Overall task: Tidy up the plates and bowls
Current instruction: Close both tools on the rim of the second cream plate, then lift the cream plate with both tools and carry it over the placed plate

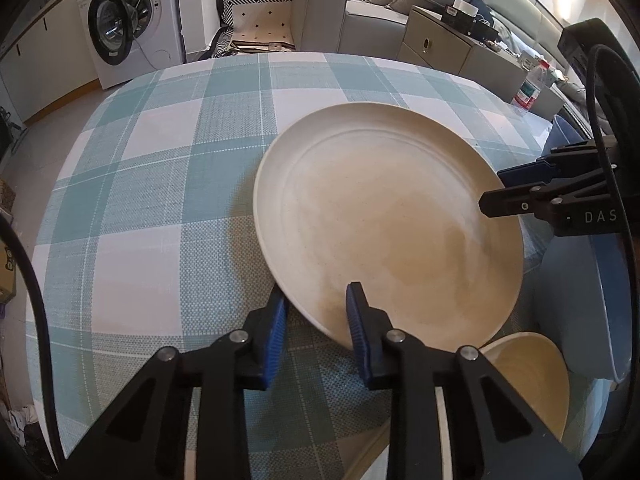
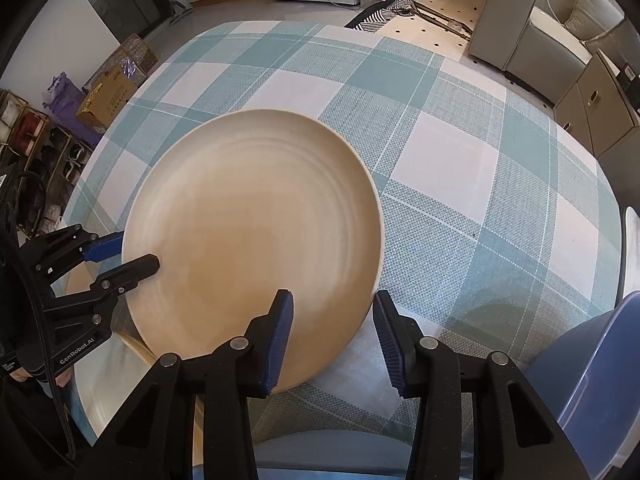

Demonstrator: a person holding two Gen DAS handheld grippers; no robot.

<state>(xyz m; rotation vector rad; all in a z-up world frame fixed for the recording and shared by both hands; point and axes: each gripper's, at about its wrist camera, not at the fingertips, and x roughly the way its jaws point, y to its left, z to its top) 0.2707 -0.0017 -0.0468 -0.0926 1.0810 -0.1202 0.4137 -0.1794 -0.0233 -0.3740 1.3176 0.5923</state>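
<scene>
A large cream plate [image 1: 384, 216] is held tilted above the checked tablecloth [image 1: 160, 160]; it also shows in the right wrist view [image 2: 256, 224]. My left gripper [image 1: 316, 312] straddles the plate's near rim, one blue pad under it and one on top, and seems to be gripping it. My right gripper [image 2: 332, 328] also straddles the rim, its jaws wide apart and not touching. It appears at the right edge of the left wrist view [image 1: 496, 188]. A cream bowl [image 1: 528, 376] lies below the plate. A blue dish [image 1: 608, 300] sits to its right.
A blue container [image 2: 592, 380] stands at the table's right near corner. Another cream dish [image 2: 120, 364] lies under the plate. A washing machine [image 1: 128, 20], sofa [image 1: 360, 8] and cabinets [image 1: 440, 40] stand beyond the table.
</scene>
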